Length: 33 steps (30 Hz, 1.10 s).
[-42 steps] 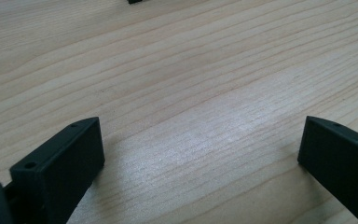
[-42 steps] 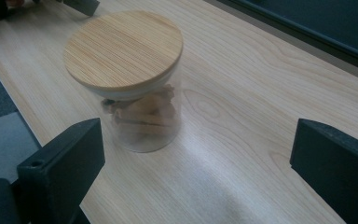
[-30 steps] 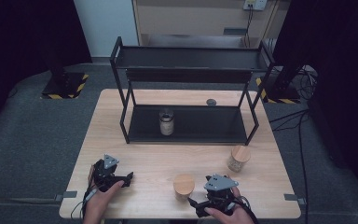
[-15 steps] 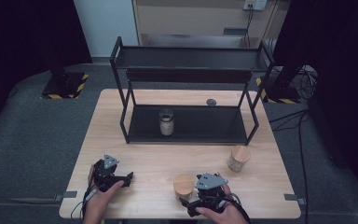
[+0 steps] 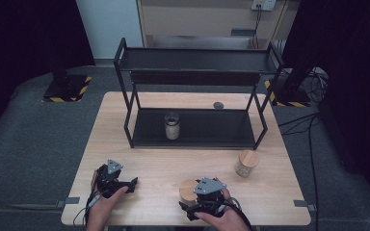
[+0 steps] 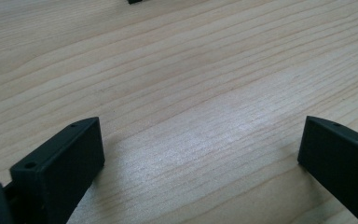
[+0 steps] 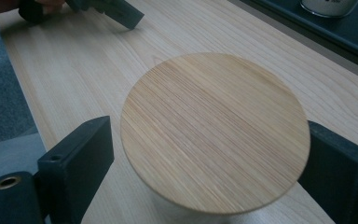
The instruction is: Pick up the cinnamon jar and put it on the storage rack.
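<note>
A jar with a round wooden lid (image 5: 188, 188) (image 7: 214, 135) stands near the table's front edge. My right gripper (image 5: 193, 193) (image 7: 209, 142) is around it, one black jaw on each side. Its jaws have just been closing; a thin gap still shows at the left jaw, so they are not pressing. My left gripper (image 5: 125, 185) (image 6: 200, 140) rests low over bare wood at the front left, jaws wide apart with nothing between them. It also appears far off in the right gripper view, left gripper (image 7: 116, 11).
A black two-shelf rack (image 5: 197, 57) stands at the back of the wooden table (image 5: 154, 166). A glass jar (image 5: 172, 126) sits on its lower shelf. Another wooden-lidded jar (image 5: 246, 162) stands at the right. A small dark disc (image 5: 218, 105) lies behind the rack.
My right gripper has slid left up to the wooden-lidded jar, which now sits between its jaws. The left gripper has stayed where it was.
</note>
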### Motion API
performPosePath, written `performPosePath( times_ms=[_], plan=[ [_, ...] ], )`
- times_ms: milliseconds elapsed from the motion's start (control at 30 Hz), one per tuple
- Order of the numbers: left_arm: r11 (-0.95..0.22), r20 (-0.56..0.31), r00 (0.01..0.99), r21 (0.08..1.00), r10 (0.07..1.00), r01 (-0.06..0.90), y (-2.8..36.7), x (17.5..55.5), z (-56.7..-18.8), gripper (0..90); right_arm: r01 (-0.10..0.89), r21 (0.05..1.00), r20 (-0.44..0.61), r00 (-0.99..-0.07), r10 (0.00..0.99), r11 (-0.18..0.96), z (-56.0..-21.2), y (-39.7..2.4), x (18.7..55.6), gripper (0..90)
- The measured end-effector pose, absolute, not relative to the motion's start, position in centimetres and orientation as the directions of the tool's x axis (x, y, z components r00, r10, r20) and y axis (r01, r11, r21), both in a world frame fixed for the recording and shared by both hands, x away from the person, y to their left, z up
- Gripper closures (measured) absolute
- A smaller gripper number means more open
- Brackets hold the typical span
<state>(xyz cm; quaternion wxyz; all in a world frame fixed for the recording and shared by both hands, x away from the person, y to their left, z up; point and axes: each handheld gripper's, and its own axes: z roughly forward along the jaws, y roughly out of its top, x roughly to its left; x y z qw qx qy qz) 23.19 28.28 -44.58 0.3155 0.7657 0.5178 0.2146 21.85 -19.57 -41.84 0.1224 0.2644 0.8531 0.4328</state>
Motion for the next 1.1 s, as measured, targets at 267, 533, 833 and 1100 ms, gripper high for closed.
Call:
performPosePath(
  times_ms=[267, 533, 833, 1100],
  plan=[
    [-0.265, 0.002, 0.372, 0.705, 0.928, 0.658, 28.3, 23.2, -44.6, 0.0, 0.325, 0.812, -0.008, -0.824, 0.567, 0.484, -42.3, -19.2, 21.6, 17.9],
    [-0.264, 0.002, 0.372, 0.705, 0.928, 0.658, 28.3, 23.2, -44.6, 0.0, 0.310, 0.820, -0.028, -0.819, 0.573, 0.482, -42.8, -19.1, 21.2, 24.0],
    [-0.265, 0.002, 0.372, 0.705, 0.928, 0.658, 28.3, 23.2, -44.6, 0.0, 0.322, 0.827, -0.012, -0.810, 0.587, 0.461, -42.9, -19.3, 21.0, 25.5],
    [-0.265, 0.002, 0.373, 0.705, 0.928, 0.657, 28.3, 23.2, -44.6, 0.0, 0.311, 0.839, -0.020, -0.802, 0.596, 0.447, -42.1, -19.7, 20.9, 25.6]
  ],
)
